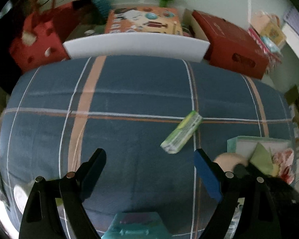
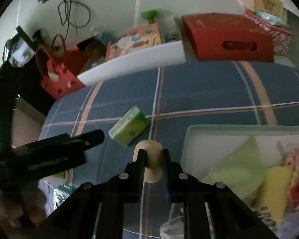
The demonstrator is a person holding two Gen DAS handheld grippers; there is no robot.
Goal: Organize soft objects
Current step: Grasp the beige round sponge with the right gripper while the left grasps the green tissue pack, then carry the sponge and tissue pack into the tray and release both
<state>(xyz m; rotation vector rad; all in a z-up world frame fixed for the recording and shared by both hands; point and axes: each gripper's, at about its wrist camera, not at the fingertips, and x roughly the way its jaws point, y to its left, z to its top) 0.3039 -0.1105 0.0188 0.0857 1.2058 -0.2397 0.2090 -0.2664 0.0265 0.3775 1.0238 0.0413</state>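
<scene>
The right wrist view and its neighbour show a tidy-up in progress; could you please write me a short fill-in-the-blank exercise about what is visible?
1. The right gripper is shut on a soft beige ____.
2. The left gripper is ____ and holds nothing.
3. The green rectangular tissue pack lies on the ____ plaid bedcover.
4. The pale green box already holds a folded ____ cloth beside a yellow sponge.

Missing words: sponge; open; blue; green

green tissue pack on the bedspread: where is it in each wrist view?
Left wrist: green tissue pack right of centre, ahead of the open left gripper.
Right wrist: left of centre, beyond the right gripper.
Shared landmark: red box beyond the bed.
</scene>
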